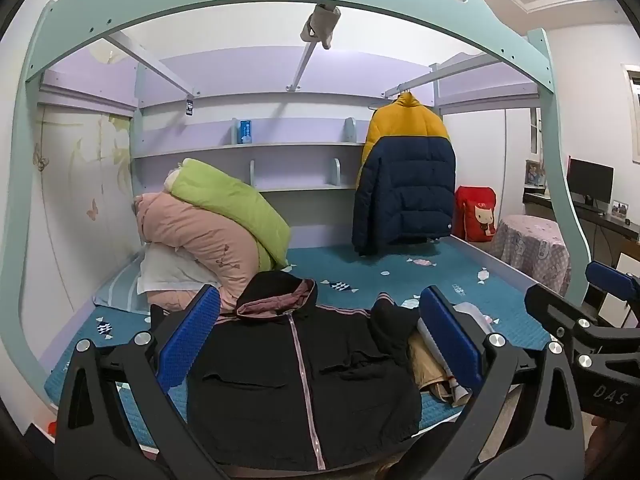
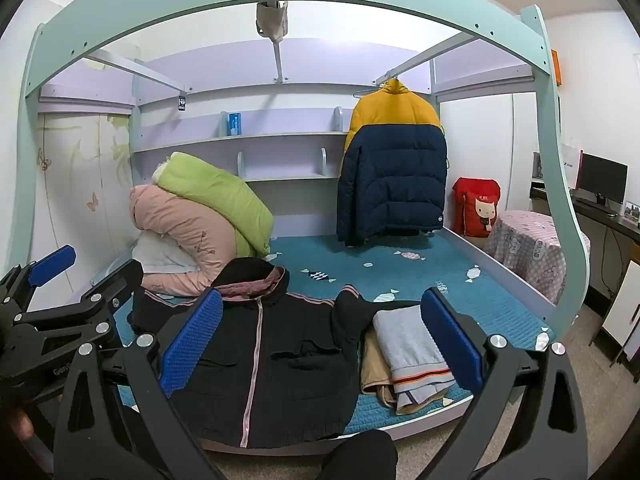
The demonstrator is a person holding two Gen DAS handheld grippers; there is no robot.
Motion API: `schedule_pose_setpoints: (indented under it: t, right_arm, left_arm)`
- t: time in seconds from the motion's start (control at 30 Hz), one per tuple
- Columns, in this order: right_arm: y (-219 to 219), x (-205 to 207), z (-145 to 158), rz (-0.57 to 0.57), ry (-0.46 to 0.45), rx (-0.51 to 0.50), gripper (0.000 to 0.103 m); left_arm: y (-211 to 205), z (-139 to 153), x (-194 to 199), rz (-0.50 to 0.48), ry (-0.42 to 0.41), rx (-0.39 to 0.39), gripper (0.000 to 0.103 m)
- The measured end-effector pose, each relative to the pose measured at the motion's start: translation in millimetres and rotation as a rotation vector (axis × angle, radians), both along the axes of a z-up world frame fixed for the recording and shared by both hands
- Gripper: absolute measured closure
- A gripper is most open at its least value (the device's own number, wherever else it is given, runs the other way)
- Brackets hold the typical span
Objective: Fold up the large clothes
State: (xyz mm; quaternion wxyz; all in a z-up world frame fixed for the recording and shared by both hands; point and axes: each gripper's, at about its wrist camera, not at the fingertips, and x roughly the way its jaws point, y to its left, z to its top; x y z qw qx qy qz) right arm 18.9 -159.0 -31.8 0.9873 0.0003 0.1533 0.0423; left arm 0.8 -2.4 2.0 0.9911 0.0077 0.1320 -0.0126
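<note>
On the blue bedspread (image 2: 420, 276), black zipped jacket (image 2: 264, 360) spread flat, hood up, both hand-held grippers (image 1: 320, 336) (image 2: 320, 336) wide apart, empty.

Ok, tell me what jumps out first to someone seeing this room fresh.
The black hooded jacket lies spread front-up at the near edge of the teal bed, with a small stack of folded clothes beside it. Behind, a yellow-and-navy puffer coat hangs from the frame's rail, and rolled pink and green quilts pile at the left. Both grippers are open, holding nothing.
</note>
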Motion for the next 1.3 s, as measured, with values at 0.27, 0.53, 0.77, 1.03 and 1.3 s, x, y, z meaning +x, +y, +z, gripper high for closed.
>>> schedule_pose_setpoints:
  t: [0.27,0.53,0.77,1.03,1.3]
  right_arm:
    - [4.2,-0.1,-0.1,0.0,0.0,-0.003,0.007]
    - [8.2,2.7,-1.1,0.005,0.0,-0.001,0.007]
    - [9.9,4.9,3.3,0.018,-0.006,0.009,0.007]
    - [7.6,6.9,-1.6,0.023,-0.006,0.017,0.007]
    - [6.8,6.4,-2.5,0.023,-0.008,0.016,0.007]
  left_arm:
    - [-0.8,0.5,-0.2,-0.004,-0.002,0.0,0.003]
    - [0.1,4.7,0.0,-0.004,-0.005,-0.001,0.003]
    - [-0.4,11.4,0.4,0.004,-0.013,0.004,0.003]
    - [-0.4,11.2,-0.3,0.009,-0.019,0.006,0.003]
    - [0.1,11.5,-0.6,0.01,-0.023,0.008,0.003]
